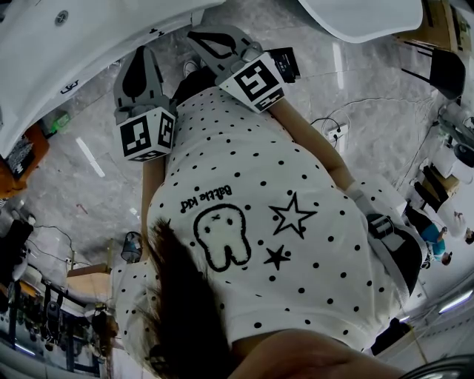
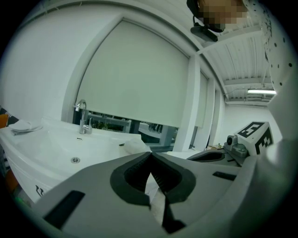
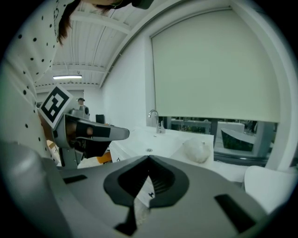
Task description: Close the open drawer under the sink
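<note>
The white sink [image 2: 56,148] with its chrome faucet [image 2: 82,117] lies ahead and to the left in the left gripper view. From the right gripper it shows farther off as the sink [image 3: 153,139]. No drawer under it shows in any view. My left gripper [image 2: 150,156] is shut and empty, held in the air short of the sink. My right gripper [image 3: 149,161] is also shut with nothing in it. In the head view the left gripper [image 1: 139,53] and the right gripper [image 1: 195,34] both point away from the person's polka-dot shirt [image 1: 259,222], with the sink's rim [image 1: 52,66] at upper left.
A white crumpled bundle [image 3: 199,150] lies on the sink's counter. A second white basin [image 1: 363,18] stands at upper right. Something orange [image 1: 26,152] sits low beside the sink. A large window with a drawn blind [image 2: 135,74] is behind it. Cables run over the marble floor [image 1: 355,81].
</note>
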Tool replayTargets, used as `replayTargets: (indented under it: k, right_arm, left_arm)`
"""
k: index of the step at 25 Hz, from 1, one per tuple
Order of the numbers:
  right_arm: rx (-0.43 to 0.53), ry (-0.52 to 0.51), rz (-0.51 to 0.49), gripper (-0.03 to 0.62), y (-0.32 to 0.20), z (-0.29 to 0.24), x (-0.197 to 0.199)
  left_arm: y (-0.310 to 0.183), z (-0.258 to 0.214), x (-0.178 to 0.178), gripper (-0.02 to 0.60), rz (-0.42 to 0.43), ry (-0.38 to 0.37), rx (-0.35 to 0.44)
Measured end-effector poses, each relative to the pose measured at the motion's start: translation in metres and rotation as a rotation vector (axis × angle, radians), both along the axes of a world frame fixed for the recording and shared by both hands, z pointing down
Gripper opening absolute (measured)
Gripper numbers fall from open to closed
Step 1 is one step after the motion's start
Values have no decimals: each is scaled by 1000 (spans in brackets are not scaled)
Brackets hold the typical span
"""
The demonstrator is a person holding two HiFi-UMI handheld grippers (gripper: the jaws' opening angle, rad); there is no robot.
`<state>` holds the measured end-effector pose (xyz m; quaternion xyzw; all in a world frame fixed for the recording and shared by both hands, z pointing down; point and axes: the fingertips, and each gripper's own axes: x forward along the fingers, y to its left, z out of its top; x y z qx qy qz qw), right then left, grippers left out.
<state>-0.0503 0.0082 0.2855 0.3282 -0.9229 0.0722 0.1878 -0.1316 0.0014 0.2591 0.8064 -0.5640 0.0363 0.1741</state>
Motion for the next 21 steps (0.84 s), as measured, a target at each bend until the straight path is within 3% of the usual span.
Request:
replayTargets:
  k: [21]
  right_arm:
    - [-13, 17, -12, 14, -4, -1, 2]
  left_arm:
    - [-5, -2, 3, 5, -4, 9, -10]
